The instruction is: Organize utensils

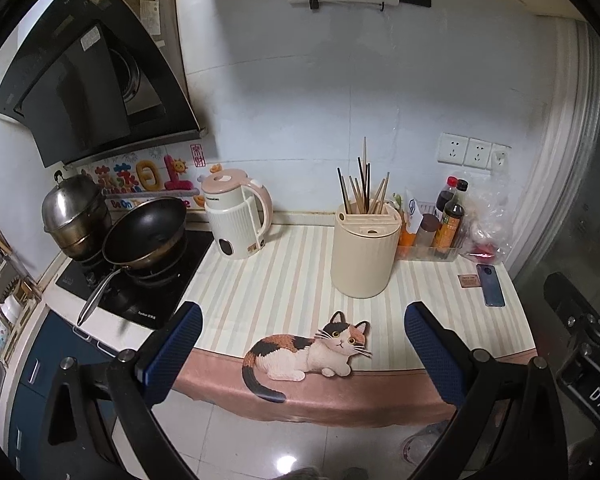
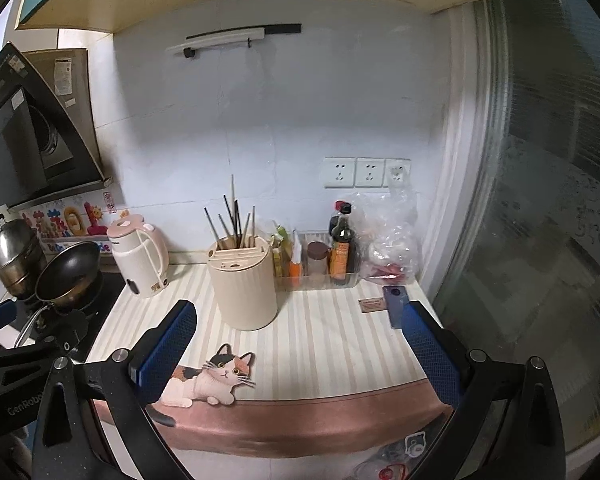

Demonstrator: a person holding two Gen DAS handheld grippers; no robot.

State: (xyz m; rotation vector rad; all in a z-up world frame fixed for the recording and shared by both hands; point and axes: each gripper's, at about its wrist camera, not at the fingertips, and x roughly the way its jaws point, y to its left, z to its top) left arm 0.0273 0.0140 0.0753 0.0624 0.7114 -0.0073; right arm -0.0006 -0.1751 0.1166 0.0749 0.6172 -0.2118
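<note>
Wooden and dark chopsticks are standing loosely in the cream holder toward the back of the table; they look light, stiff and slick, best pinched near their upper ends. Both the left claw and right claw are hanging wide open and empty off the front edge. Striped cloth is covering the table, with kettle and stove crowding the left.
</note>
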